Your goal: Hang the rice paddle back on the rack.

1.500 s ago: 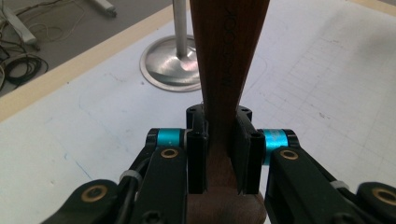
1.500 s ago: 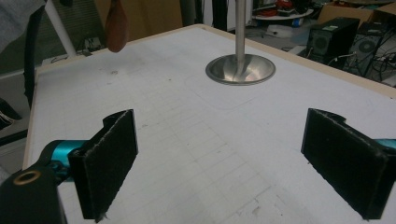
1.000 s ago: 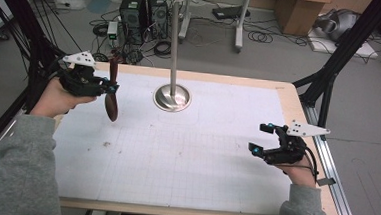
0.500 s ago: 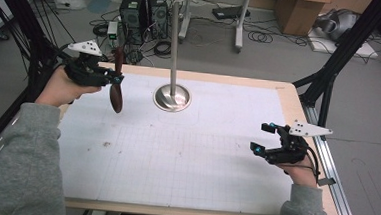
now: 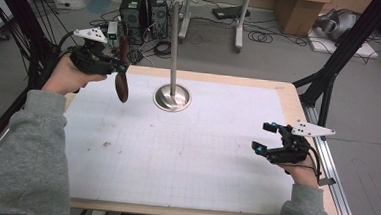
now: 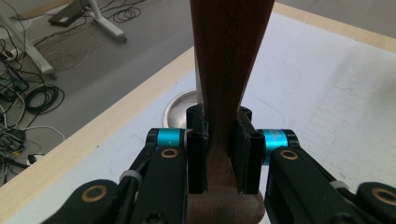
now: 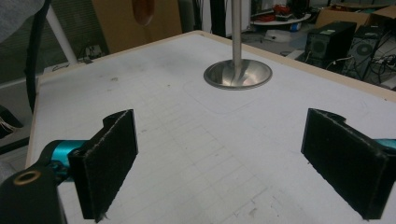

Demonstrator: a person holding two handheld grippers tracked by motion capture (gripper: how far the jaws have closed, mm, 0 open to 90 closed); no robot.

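Left tongs (image 5: pixel 117 65) at 10 o'clock, lifted off the surface (image 5: pixel 185 152) – pinching a wooden spoon (image 5: pixel 122 78) by its handle, bowl hanging down, just left of the metal stand (image 5: pixel 172 94). In the left gripper view the pads (image 6: pixel 196 149) press on the handle from both sides. Right tongs (image 5: pixel 267 137) at 4 o'clock – spread wide, nothing between them, low over the surface.

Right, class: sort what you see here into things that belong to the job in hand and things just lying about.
Part of the job:
- wooden spoon, clamped in the left gripper
- metal stand on the table
- right gripper, jaws open, nothing between them

Just lying about:
- computer towers on the floor
- cables
- cardboard boxes
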